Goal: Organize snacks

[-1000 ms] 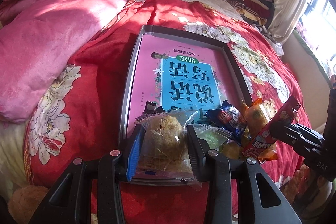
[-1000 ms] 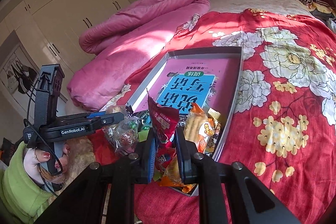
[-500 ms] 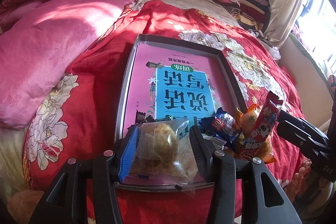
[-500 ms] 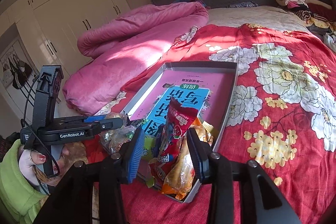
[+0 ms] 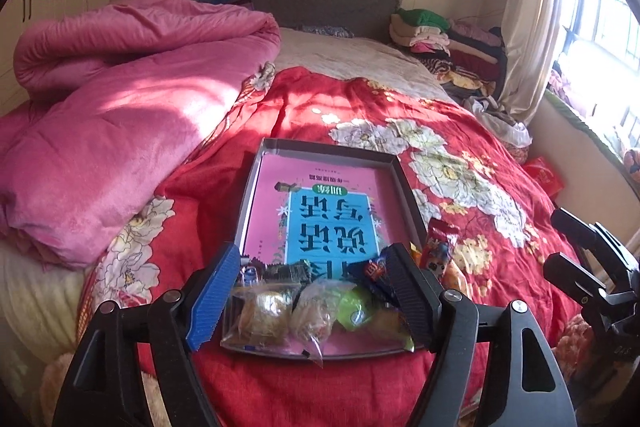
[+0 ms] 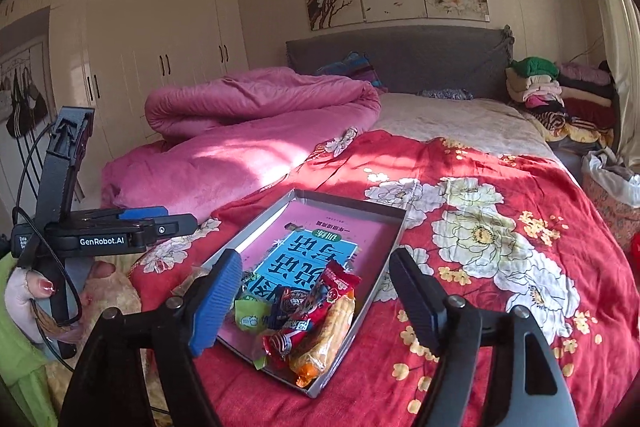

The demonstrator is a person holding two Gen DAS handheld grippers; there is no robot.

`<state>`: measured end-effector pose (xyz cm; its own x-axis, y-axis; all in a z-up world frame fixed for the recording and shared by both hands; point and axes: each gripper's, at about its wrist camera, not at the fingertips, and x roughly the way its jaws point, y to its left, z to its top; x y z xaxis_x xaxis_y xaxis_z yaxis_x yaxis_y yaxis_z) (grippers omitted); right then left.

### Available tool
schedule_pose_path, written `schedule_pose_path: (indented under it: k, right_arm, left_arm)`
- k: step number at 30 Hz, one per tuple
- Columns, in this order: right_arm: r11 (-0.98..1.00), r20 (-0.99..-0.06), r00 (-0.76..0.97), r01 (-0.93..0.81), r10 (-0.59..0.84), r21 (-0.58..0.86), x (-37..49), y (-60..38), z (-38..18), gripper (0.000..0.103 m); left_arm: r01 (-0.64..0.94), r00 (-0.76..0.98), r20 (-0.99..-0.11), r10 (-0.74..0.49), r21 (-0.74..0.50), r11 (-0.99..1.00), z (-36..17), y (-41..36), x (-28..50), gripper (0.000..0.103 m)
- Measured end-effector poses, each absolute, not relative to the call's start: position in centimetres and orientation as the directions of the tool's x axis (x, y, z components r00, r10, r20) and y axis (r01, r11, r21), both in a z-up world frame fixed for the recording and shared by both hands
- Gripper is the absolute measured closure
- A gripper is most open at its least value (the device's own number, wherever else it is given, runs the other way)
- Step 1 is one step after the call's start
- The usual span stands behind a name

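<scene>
So the snacks [image 5: 320, 311] are all bunched at the 6 o'clock end of the tray [image 5: 252, 195], lying on a pink-and-blue book [image 5: 320, 211] that lines the bottom. In the left view there's a clear cake pack [image 5: 262, 317] at about 7, another clear bag [image 5: 312, 319] beside it, a green candy [image 5: 354, 309] next, and a red stick pack [image 5: 438, 251] leaning on the rim at 3. The right view shows the red pack [image 6: 312, 319] lying over a corn puff bag [image 6: 324, 343].

Left gripper [image 5: 314, 295] is spread wide, nothing in it, hanging above the pile. Right gripper [image 6: 316, 295] same deal, wide apart and empty.

Looks like a drop-off step is done, everything visible is in the tray. I can't spot loose snacks on the red quilt [image 6: 500, 267], so next is probably tidying the heap: spread packs toward the bare 12 o'clock half. Those crinkly wrappers overlap, so pinch one edge only.
</scene>
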<state>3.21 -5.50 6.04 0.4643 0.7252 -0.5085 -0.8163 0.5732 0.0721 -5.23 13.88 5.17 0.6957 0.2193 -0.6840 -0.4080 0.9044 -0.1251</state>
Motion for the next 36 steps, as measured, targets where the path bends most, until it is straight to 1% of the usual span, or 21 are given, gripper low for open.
schedule_pose_path:
  k: [1, 3, 6, 7, 9, 11, 15, 36]
  right_arm:
    - [0.572, -0.526, 0.461, -0.818, 0.715, 0.061, 2.9, -5.7, 6.1, 0.021]
    - [0.584, -0.563, 0.458, -0.810, 0.688, 0.054, 2.4, -6.1, 5.7, 0.013]
    - [0.600, -0.613, 0.421, -0.792, 0.669, 0.111, 2.1, -7.1, 4.6, 0.011]
    - [0.604, -0.627, 0.411, -0.788, 0.662, 0.122, 1.9, -7.3, 4.4, 0.011]
    - [0.612, -0.644, 0.413, -0.783, 0.644, 0.110, 1.1, -7.7, 4.0, 0.011]
    - [0.606, -0.649, 0.411, -0.789, 0.640, 0.097, 0.3, -8.0, 3.9, 0.010]
    - [0.585, -0.650, 0.406, -0.807, 0.642, 0.074, -0.8, -8.0, 3.8, 0.005]
    - [0.581, -0.654, 0.407, -0.812, 0.637, 0.060, -1.1, -7.6, 3.9, 0.005]
  left_arm:
    - [-0.412, 0.675, -0.704, 0.220, -0.113, 0.904, 4.9, 13.1, -5.5, 0.026]
    - [-0.405, 0.645, -0.744, 0.174, -0.139, 0.904, 4.0, 11.8, -6.2, 0.026]
    - [-0.393, 0.615, -0.782, 0.098, -0.196, 0.899, 2.3, 9.9, -7.3, 0.026]
    - [-0.393, 0.607, -0.788, 0.097, -0.192, 0.899, 1.9, 9.2, -7.5, 0.026]
    - [-0.407, 0.587, -0.797, 0.141, -0.141, 0.903, 1.5, 8.1, -7.8, 0.026]
    - [-0.423, 0.583, -0.795, 0.170, -0.119, 0.898, 1.5, 7.9, -7.8, 0.026]
    - [-0.438, 0.581, -0.797, 0.163, -0.137, 0.888, 1.4, 8.2, -7.9, 0.026]
    - [-0.408, 0.594, -0.790, 0.152, -0.132, 0.903, 1.9, 7.5, -8.0, 0.025]
